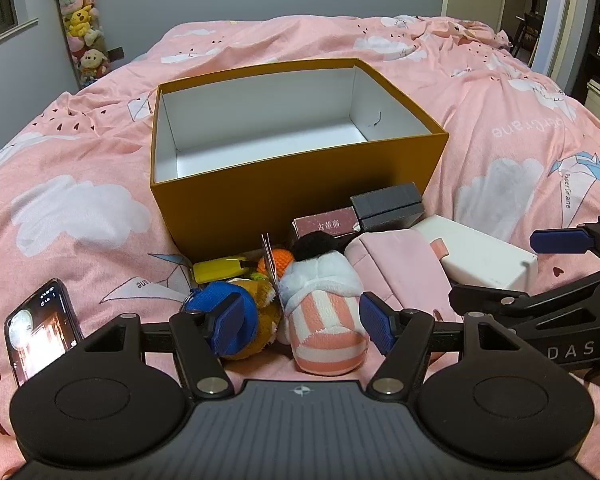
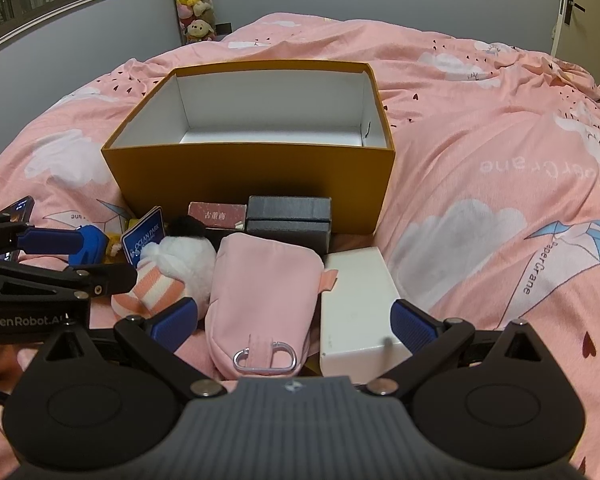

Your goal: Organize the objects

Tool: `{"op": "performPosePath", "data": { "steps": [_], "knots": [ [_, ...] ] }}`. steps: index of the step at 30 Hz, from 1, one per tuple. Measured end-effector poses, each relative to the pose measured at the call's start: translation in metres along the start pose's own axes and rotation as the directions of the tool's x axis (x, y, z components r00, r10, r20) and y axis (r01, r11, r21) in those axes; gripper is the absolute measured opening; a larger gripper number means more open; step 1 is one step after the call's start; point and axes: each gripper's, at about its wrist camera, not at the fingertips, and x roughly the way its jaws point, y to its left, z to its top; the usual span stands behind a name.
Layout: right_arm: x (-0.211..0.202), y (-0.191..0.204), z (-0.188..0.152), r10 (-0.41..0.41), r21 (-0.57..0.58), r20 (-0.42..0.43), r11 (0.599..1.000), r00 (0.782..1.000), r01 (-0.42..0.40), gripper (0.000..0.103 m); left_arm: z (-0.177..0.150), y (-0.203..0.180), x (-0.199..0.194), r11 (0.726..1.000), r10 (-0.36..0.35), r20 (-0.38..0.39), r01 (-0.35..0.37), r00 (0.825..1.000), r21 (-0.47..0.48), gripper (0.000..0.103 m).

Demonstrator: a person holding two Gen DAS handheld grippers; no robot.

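An empty mustard box (image 1: 300, 184) (image 2: 252, 176) with a white inside stands open on the bed. Against its near wall lies a pile: a pink-and-white striped plush (image 1: 324, 320) (image 2: 164, 280), a brown plush with a blue cap (image 1: 220, 300), a pink pouch (image 1: 396, 268) (image 2: 264, 292), a white box (image 1: 480, 256) (image 2: 356, 304), a dark grey box (image 1: 388, 204) (image 2: 288, 216) and a maroon box (image 1: 326, 224) (image 2: 216, 214). My left gripper (image 1: 302, 326) is open and straddles the striped plush. My right gripper (image 2: 294, 322) is open wide around the pouch and the white box's near end.
A lit phone (image 1: 40, 332) lies on the pink quilt (image 1: 500, 132) at the left. A yellow tag (image 1: 220, 268) and a blue Ocean Park tag (image 2: 146, 236) sit in the pile. A column of plush toys (image 1: 80, 20) stands by the far wall.
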Motion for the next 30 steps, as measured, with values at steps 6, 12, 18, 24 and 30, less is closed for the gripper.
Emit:
{"op": "performPosePath", "data": {
  "steps": [6,12,18,24,30],
  "knots": [
    [0.000,0.000,-0.001,0.000,0.000,-0.001,1.000,1.000,0.000,0.102,0.000,0.000,0.000,1.000,-0.001,-0.001,0.001,1.000,0.001,0.078],
    [0.002,0.000,-0.002,0.004,0.006,-0.007,1.000,1.000,-0.004,0.102,0.000,0.000,0.000,1.000,-0.004,-0.001,0.004,1.000,0.000,0.078],
    [0.004,-0.001,0.000,0.016,0.015,-0.019,1.000,1.000,-0.016,0.102,-0.002,0.008,0.000,0.999,-0.041,-0.013,0.040,0.999,-0.032,0.070],
    [0.009,-0.004,0.002,0.058,0.023,-0.043,0.998,0.997,-0.057,0.097,0.002,0.025,0.000,0.995,-0.078,-0.036,0.075,0.996,-0.072,0.056],
    [0.021,-0.002,0.012,0.123,0.011,-0.094,0.992,0.988,-0.122,0.071,0.011,0.046,0.001,0.990,-0.116,-0.086,0.108,0.990,-0.089,0.049]
  ]
}}
